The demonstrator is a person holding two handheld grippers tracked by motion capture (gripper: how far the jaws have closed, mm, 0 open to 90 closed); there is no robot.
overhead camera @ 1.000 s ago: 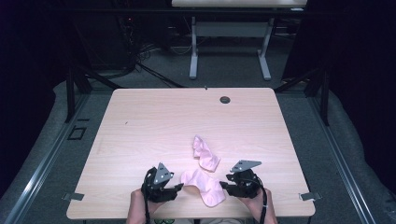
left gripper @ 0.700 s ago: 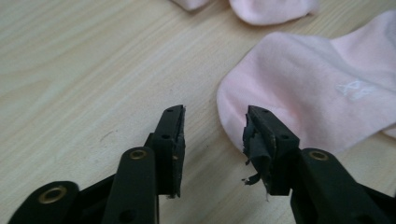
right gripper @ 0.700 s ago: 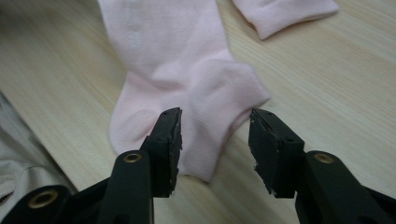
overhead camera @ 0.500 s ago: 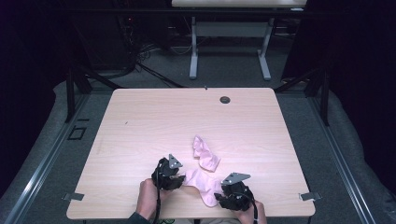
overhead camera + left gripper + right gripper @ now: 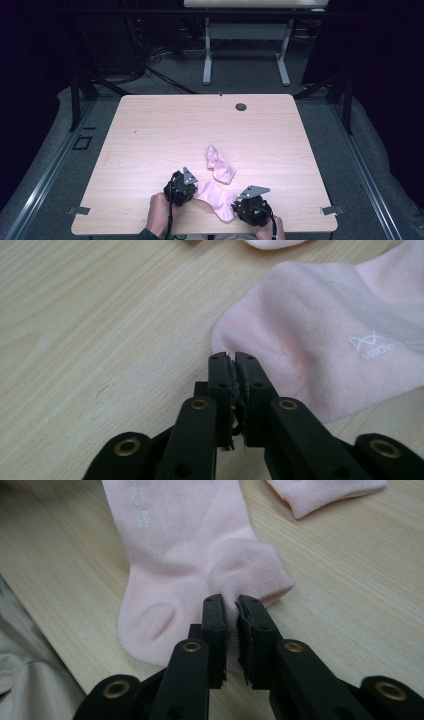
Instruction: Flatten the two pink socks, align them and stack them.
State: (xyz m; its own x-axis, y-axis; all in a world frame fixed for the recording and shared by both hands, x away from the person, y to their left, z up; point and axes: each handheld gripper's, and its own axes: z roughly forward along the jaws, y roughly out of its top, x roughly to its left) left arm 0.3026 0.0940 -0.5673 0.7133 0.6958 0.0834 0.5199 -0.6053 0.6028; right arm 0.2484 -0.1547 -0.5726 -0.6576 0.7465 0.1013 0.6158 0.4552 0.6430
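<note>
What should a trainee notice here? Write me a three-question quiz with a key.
1. How many pink socks lie on the table?
2. True or false: the left gripper and the right gripper both pinch the near sock.
3. Near the table's far edge is: A a dark round hole; B a cup; C a third sock.
Key: 1 two, the near sock and the far sock; 2 true; 3 A.

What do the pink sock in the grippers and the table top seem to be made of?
Sock: soft knitted fabric, probably a cotton blend; matte, with a fine knit texture, a ribbed cuff and a white printed logo.
Table: pale wood-grain board, likely laminate rather than solid wood; smooth, with a faint sheen and even printed-looking grain.
</note>
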